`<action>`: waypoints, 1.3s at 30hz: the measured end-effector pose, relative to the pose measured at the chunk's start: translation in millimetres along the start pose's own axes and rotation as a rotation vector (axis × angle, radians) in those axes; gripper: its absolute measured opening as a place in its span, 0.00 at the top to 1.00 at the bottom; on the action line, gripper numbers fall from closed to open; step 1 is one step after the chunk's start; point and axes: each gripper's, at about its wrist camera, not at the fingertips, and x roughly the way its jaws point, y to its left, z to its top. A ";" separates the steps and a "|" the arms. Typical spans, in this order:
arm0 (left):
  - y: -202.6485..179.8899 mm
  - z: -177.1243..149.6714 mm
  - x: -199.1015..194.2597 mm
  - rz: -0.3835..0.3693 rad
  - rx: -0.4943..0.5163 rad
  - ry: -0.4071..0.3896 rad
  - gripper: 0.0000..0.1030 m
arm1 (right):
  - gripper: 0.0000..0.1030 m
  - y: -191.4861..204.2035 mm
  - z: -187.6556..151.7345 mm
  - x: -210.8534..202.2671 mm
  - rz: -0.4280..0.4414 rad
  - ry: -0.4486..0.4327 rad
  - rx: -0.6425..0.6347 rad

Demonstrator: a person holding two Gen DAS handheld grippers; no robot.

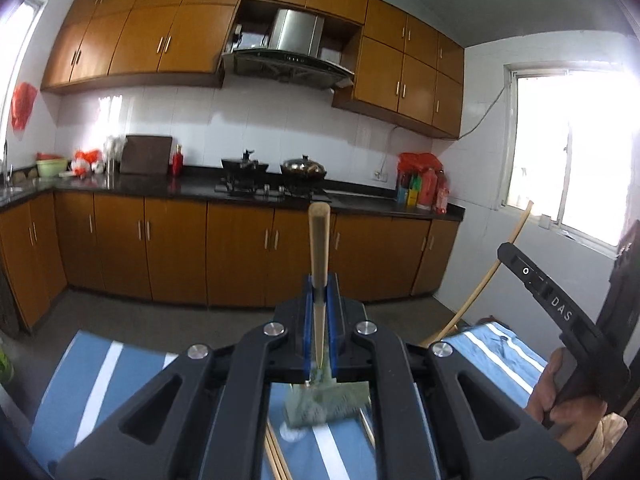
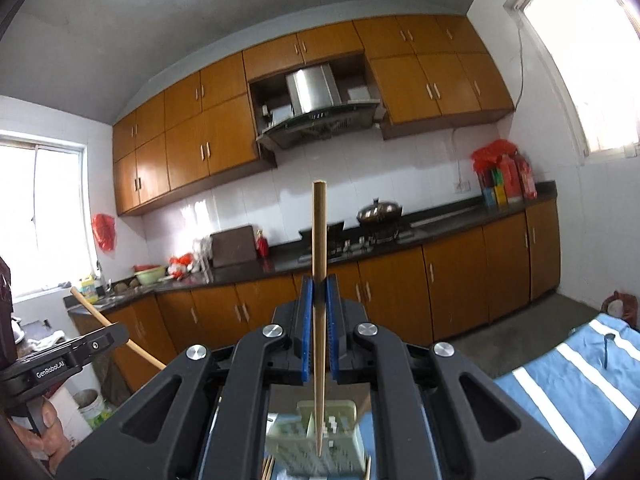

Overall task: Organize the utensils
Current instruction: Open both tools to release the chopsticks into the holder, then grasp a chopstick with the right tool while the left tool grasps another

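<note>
My left gripper point(image 1: 320, 284) is shut on a wooden chopstick point(image 1: 319, 248), held upright, its thin tip pointing down over a pale green utensil holder point(image 1: 324, 400). My right gripper point(image 2: 319, 284) is shut on another wooden chopstick point(image 2: 319, 240), its tip just above the slotted green holder point(image 2: 320, 436). The holder stands on a blue-and-white striped cloth point(image 1: 100, 360). More chopsticks point(image 1: 274, 456) lie on the cloth beside the holder. The right gripper also shows in the left wrist view point(image 1: 560, 312) with its chopstick point(image 1: 492, 272).
Kitchen counter point(image 1: 160, 186) with stove, wok point(image 1: 303, 168), bottles point(image 1: 424, 188) and brown cabinets stands across the floor. A spoon point(image 2: 607, 350) lies on the striped cloth point(image 2: 568, 384) at right. A white bucket point(image 2: 90, 402) sits on the floor at left.
</note>
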 end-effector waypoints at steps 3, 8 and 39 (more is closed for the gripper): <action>-4.2 1.3 18.4 0.001 0.013 0.025 0.93 | 0.93 0.0 -3.7 12.9 -0.024 -0.044 -0.007; -9.2 -10.4 44.5 -0.004 0.041 0.059 0.93 | 0.93 -6.0 -20.2 37.9 -0.049 -0.021 0.017; 41.7 -95.9 -13.4 0.112 -0.046 0.135 0.66 | 0.62 -39.0 -93.4 -26.2 -0.153 0.378 0.006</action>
